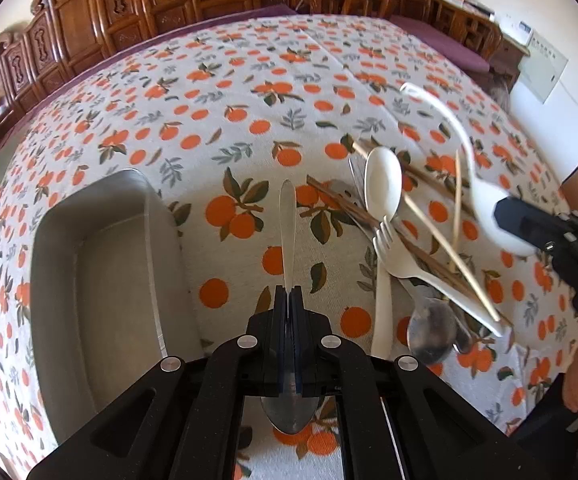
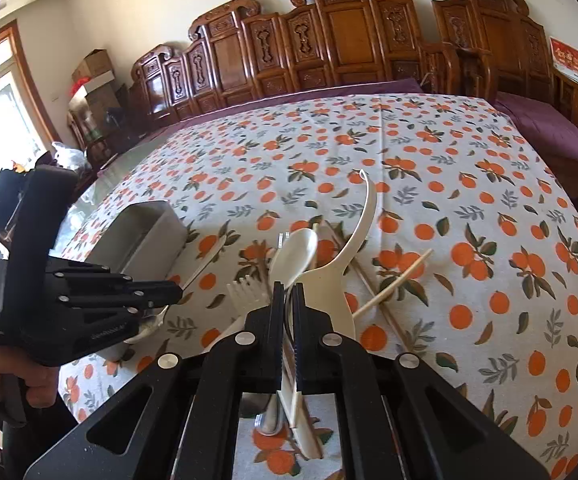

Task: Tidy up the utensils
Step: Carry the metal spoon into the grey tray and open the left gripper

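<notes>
My left gripper (image 1: 288, 294) is shut on a metal spoon (image 1: 287, 220), handle pointing forward, bowl under the jaws, held above the cloth just right of the steel tray (image 1: 101, 280). My right gripper (image 2: 287, 292) is shut on the bowl of a curved white ladle spoon (image 2: 363, 220), lifted above the utensil pile; it also shows in the left wrist view (image 1: 501, 220). The pile holds a white spoon (image 1: 383, 188), a white fork (image 1: 397, 256), a metal spoon (image 1: 431, 332) and chopsticks (image 1: 441, 224).
The table wears an orange-print cloth (image 1: 249, 92). Carved wooden chairs (image 2: 329, 40) line the far side, with a purple-cushioned bench (image 2: 549, 132) at the right. The left gripper's body (image 2: 69, 304) hangs by the tray (image 2: 145, 236).
</notes>
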